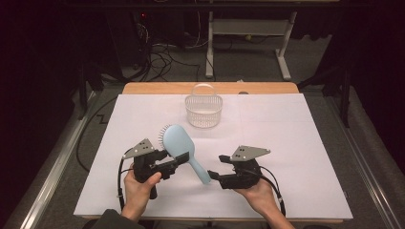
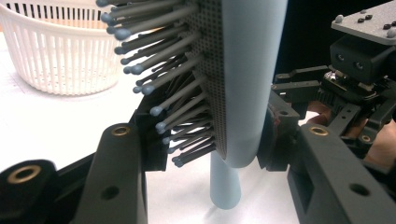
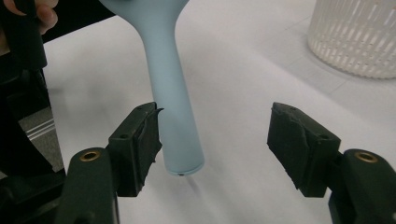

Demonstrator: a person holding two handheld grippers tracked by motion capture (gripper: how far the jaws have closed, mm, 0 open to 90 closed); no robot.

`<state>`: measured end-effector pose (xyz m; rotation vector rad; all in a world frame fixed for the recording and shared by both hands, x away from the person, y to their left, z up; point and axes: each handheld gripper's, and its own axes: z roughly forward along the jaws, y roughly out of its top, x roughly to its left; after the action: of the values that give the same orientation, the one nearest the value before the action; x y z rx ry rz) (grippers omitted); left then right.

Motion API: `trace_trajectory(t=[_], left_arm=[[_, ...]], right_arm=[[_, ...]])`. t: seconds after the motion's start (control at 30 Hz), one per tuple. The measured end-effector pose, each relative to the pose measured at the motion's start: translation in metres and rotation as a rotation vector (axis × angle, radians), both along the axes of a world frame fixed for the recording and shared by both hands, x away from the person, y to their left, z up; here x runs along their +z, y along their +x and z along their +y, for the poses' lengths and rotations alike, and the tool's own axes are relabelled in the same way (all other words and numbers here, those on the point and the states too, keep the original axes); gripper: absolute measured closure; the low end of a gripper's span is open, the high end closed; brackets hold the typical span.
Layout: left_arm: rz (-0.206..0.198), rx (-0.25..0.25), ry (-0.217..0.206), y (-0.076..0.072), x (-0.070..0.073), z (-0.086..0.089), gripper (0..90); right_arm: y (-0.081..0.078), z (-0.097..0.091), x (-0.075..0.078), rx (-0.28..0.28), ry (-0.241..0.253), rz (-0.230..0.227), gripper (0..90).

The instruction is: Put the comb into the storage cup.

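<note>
The left gripper (image 1: pixel 175 160) holds the blue hairbrush (image 1: pixel 179 142) by its head above the table (image 1: pixel 296 143), handle slanting toward five o'clock between the right gripper's (image 3: pixel 215 149) wide jaws, touching one.

Pale blue hairbrush (image 1: pixel 180 143), white basket (image 1: pixel 204 110)

No legible text or labels

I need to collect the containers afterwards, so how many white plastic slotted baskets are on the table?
1. The white plastic slotted basket stands near the far edge of the white table cover, beyond the pale blue plastic hairbrush. Nothing suggests another hidden one.
</note>
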<state>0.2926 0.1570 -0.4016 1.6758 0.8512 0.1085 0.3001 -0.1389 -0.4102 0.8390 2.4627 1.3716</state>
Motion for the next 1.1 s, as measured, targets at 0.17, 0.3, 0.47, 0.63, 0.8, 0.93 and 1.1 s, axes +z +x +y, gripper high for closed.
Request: trace_trajectory(t=[0.17, 0.3, 0.47, 0.63, 0.8, 0.93, 1.1], left_arm=[[-0.001, 0.006, -0.005, 0.000, 0.001, 0.002, 54.2], [-0.005, 0.013, -0.007, 0.000, 0.002, 0.004, 54.3], [-0.006, 0.021, -0.010, -0.001, 0.003, 0.006, 54.3], [-0.010, 0.024, -0.007, -0.001, 0.004, 0.007, 54.3], [-0.010, 0.031, -0.002, 0.000, 0.003, 0.008, 54.3], [-0.014, 0.038, -0.005, 0.000, 0.004, 0.009, 54.3], [-0.020, 0.043, -0.006, -0.001, 0.006, 0.011, 54.3]], right_arm=[[0.001, -0.005, 0.002, -0.013, 0.012, -0.007, 34.2], [0.001, -0.009, 0.005, -0.020, 0.028, -0.021, 33.2], [0.002, -0.017, 0.007, -0.036, 0.045, -0.017, 32.9], [0.002, -0.031, 0.008, -0.050, 0.054, -0.024, 32.3], [0.001, -0.050, 0.006, -0.069, 0.060, -0.029, 32.1], [0.001, -0.066, 0.003, -0.104, 0.069, -0.031, 31.1], [-0.001, -0.080, 0.001, -0.138, 0.077, -0.049, 30.3]])
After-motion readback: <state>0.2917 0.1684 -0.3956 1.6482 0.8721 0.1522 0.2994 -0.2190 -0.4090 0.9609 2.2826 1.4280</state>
